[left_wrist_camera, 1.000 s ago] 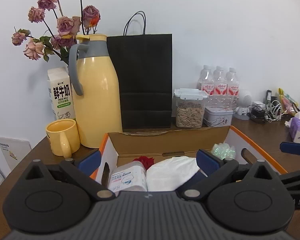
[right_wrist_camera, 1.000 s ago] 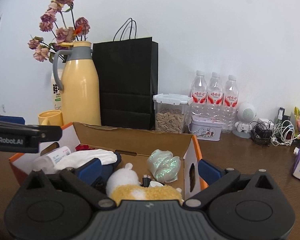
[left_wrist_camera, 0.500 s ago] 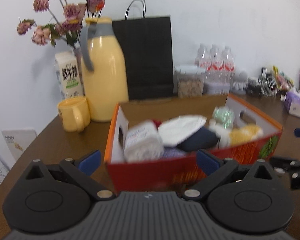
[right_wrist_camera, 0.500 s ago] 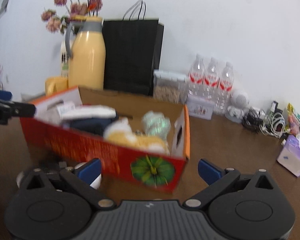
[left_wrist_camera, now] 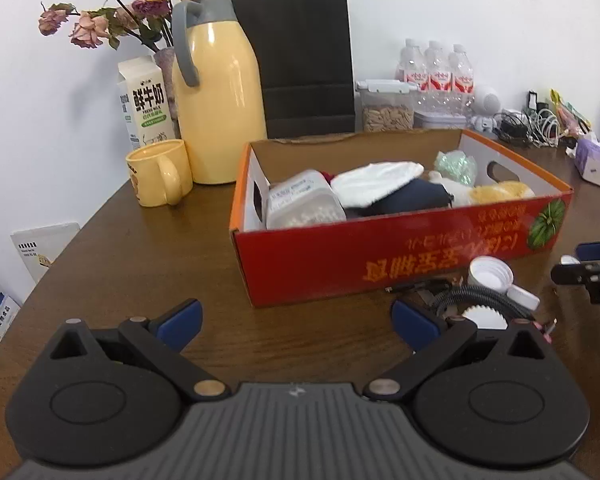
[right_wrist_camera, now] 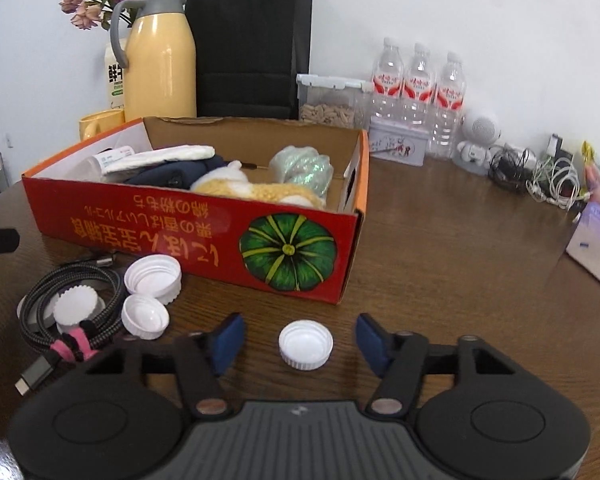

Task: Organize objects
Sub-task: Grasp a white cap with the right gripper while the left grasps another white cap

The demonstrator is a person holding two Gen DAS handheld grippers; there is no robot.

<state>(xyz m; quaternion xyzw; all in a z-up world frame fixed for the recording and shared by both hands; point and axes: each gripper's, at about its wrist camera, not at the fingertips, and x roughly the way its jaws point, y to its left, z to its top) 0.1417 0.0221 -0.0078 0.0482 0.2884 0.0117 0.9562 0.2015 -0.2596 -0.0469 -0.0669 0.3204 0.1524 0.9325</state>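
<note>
Nearest in the right wrist view, a white bottle cap (right_wrist_camera: 305,344) is lying open side up on the wooden table (right_wrist_camera: 460,264), sitting between the two blue pads of the right gripper (right_wrist_camera: 300,340). The jaws have just been closing in, yet both pads are standing clear of the cap, gaps showing on either side.

Just to the left, three more white caps (right_wrist_camera: 153,274) are resting beside and on a coiled braided cable (right_wrist_camera: 44,312) bound with a pink tie. Beyond them the red cardboard box (right_wrist_camera: 204,236) is holding a plush toy, cloths and a plastic jar.

The left wrist view is showing none of the cap between the right pads – only the cable and caps (left_wrist_camera: 490,275) near the box's front wall, with the right gripper's tip peeking in at the edge. The left gripper (left_wrist_camera: 296,324) is hanging wide apart over bare tabletop, nothing between its pads.

Farther back – a yellow mug (left_wrist_camera: 160,172), a yellow thermos (left_wrist_camera: 216,92) and a black paper bag (left_wrist_camera: 304,60) by the wall.
</note>
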